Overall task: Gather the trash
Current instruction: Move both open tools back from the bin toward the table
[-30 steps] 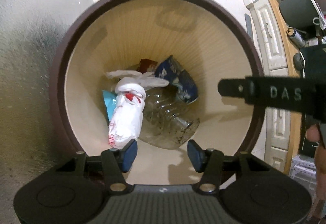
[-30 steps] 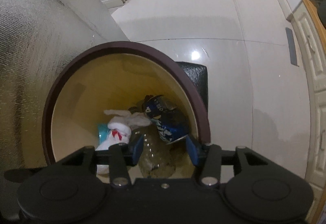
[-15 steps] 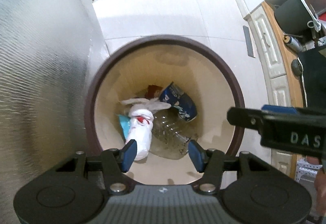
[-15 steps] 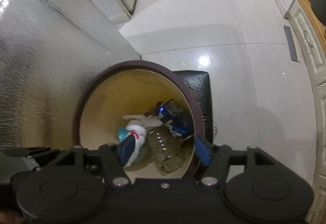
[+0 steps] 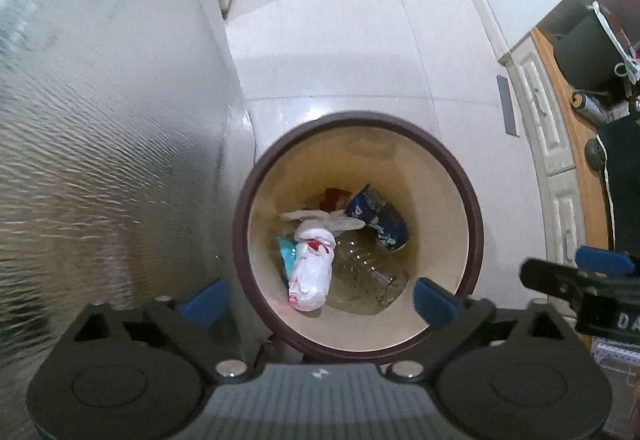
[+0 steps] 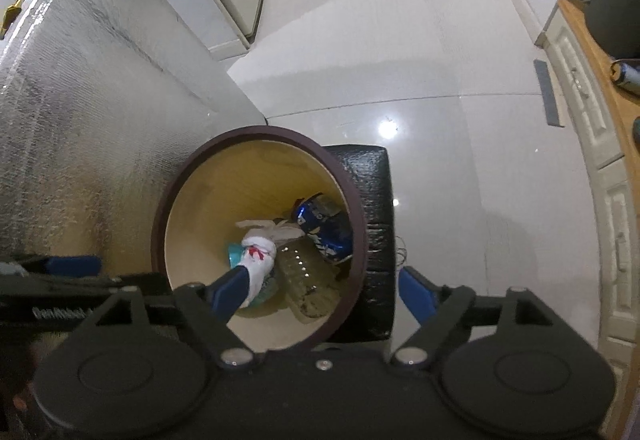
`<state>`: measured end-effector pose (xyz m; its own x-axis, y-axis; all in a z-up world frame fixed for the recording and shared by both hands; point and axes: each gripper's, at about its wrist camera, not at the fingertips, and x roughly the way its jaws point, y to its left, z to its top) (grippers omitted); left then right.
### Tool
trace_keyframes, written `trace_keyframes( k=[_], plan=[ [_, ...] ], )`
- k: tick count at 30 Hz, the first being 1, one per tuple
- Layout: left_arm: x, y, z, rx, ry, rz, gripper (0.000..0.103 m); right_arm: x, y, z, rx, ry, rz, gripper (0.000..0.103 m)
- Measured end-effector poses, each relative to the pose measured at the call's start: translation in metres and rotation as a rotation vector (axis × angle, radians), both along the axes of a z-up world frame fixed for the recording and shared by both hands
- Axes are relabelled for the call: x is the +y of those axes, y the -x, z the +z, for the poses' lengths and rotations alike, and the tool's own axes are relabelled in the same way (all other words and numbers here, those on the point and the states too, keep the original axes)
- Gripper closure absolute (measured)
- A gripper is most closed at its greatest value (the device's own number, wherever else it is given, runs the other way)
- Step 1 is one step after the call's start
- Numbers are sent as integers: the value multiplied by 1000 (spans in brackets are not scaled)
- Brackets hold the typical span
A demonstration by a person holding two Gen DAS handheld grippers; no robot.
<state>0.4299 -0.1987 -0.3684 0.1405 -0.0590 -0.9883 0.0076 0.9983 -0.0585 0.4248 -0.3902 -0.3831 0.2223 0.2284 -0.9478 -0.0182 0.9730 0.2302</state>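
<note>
A round bin with a brown rim [image 5: 476, 240] and cream inside stands on the floor below both grippers. At its bottom lie a white plastic bag with red print [image 5: 310, 272], a clear bottle [image 5: 360, 276], a crushed blue can [image 5: 380, 220] and a teal wrapper [image 5: 286, 254]. My left gripper [image 5: 318, 300] hangs high over the bin, its jaws opening wide with nothing between them. My right gripper [image 6: 323, 292] hangs over the bin rim [image 6: 356, 207], jaws opening and also empty. The right wrist view shows the bag [image 6: 260, 252], bottle [image 6: 308, 276] and can [image 6: 324, 228].
A silver quilted panel [image 5: 100, 119] rises close on the left of the bin. A black padded block [image 6: 372, 220] stands against the bin's right side. White drawers [image 5: 540, 119] under a wooden counter line the right. Pale floor tiles [image 6: 400, 59] stretch beyond.
Both grippers have risen away from the bin, which looks smaller in each view. Both pairs of jaws have spread wider. The trash inside has not moved.
</note>
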Motion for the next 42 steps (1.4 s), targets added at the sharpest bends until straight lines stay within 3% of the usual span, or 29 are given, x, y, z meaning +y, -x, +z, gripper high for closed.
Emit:
trace_keyframes(
  k=[10, 28, 42],
  plan=[
    [1, 16, 52, -64, -13, -35, 0, -11, 24, 48, -66, 14, -5, 0],
    [23, 70, 159, -260, 49, -29, 0, -1, 70, 148, -215, 31, -10, 0],
    [72, 108, 222, -417, 71, 33, 0, 26, 96, 218, -357, 27, 24, 0]
  ],
)
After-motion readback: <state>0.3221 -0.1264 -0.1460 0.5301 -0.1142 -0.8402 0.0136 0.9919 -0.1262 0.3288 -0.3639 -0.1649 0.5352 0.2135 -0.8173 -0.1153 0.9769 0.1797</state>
